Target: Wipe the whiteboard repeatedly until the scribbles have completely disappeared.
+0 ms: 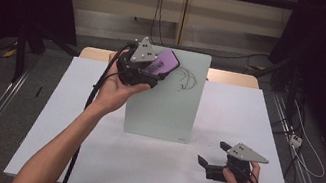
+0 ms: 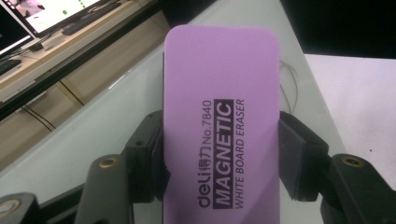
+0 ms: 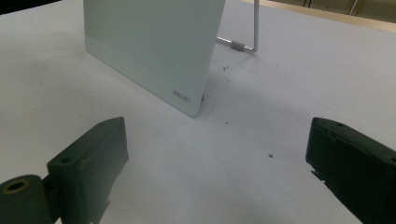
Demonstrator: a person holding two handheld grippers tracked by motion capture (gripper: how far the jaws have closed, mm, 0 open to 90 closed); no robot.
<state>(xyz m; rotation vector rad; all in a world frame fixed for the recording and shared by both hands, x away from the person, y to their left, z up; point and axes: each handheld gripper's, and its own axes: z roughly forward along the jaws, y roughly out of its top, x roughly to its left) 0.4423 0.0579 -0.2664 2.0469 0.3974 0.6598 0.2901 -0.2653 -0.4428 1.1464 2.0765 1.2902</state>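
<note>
My left hand-held gripper (image 2: 220, 154) is clamped on the purple eraser (image 2: 222, 116), up at the whiteboard's (image 1: 169, 103) top-left corner. Right hand-held gripper (image 3: 215, 172) sits spread wide on the worktop (image 1: 92, 135).

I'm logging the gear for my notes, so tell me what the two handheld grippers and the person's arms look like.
Both the left gripper and the right gripper are black, each with two blocky jaws and a grey three-cornered plate on top. A thick black cable trails from the left one along the forearm. The forearms are bare, with no sleeves in view.
</note>
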